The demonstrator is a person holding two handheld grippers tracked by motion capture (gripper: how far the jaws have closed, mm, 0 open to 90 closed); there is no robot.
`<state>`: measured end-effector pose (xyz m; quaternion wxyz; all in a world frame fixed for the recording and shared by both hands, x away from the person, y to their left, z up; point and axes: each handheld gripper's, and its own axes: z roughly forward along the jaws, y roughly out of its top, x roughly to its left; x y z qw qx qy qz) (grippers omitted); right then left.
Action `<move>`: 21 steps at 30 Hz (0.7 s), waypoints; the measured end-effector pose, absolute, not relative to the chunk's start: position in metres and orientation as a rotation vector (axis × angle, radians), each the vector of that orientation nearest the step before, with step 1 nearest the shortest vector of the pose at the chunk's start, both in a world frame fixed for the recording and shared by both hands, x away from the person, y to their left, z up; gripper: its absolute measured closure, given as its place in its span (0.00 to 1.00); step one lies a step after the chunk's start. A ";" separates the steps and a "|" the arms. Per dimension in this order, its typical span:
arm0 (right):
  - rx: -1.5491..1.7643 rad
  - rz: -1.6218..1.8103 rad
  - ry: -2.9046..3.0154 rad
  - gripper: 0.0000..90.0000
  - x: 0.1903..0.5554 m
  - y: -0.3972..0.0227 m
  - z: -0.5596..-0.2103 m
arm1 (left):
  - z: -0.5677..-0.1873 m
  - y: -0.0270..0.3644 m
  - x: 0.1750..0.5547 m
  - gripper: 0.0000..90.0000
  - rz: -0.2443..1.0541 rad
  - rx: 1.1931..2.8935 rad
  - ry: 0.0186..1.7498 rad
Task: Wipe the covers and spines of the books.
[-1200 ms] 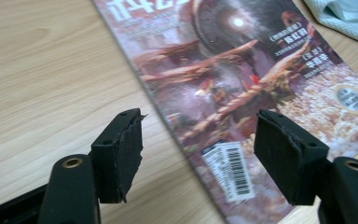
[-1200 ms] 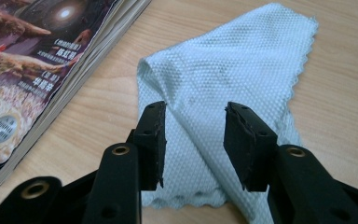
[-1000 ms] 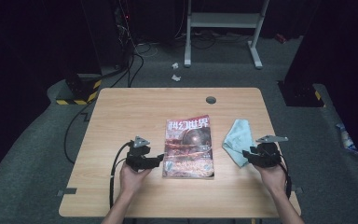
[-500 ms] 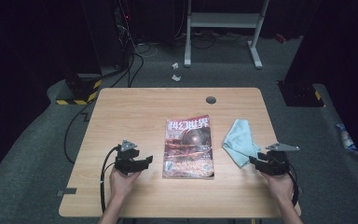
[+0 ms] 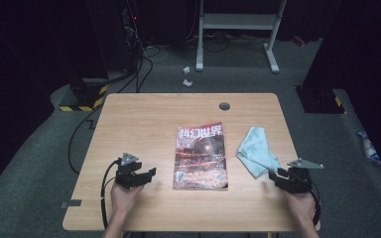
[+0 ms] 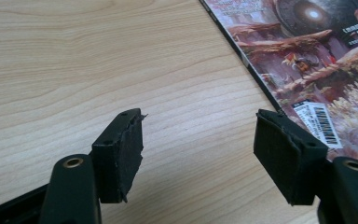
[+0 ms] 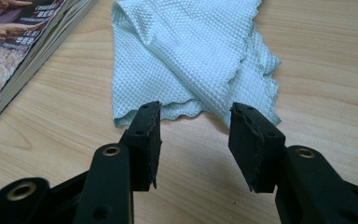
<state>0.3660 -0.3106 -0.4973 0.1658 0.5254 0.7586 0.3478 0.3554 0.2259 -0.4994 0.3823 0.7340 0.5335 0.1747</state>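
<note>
Jaws of both grippers gape, nothing between them. Right gripper (image 5: 277, 174) has just been opening, near corner of pale blue cloth (image 7: 191, 60). Left gripper (image 5: 149, 174) beside magazine (image 5: 201, 156) on wooden desk (image 5: 144, 119).

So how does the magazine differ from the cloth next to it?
The magazine is a flat, straight-edged rectangle with a dark reddish printed cover; the cloth is plain pale blue, rumpled and folded, with wavy edges. The magazine covers more table. Both lie untouched on the wooden table.
</note>
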 end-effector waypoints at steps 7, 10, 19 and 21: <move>1.468 1.024 2.136 0.58 0.357 -0.314 -0.504 | -0.506 0.231 0.348 0.36 0.487 1.852 1.370; 1.471 1.031 2.124 0.58 0.355 -0.315 -0.507 | -0.509 0.233 0.345 0.36 0.502 1.842 1.376; 1.465 1.006 2.092 0.57 0.349 -0.317 -0.513 | -0.516 0.241 0.338 0.36 0.556 1.816 1.402; 1.457 0.999 2.084 0.55 0.347 -0.317 -0.515 | -0.517 0.242 0.336 0.36 0.561 1.815 1.406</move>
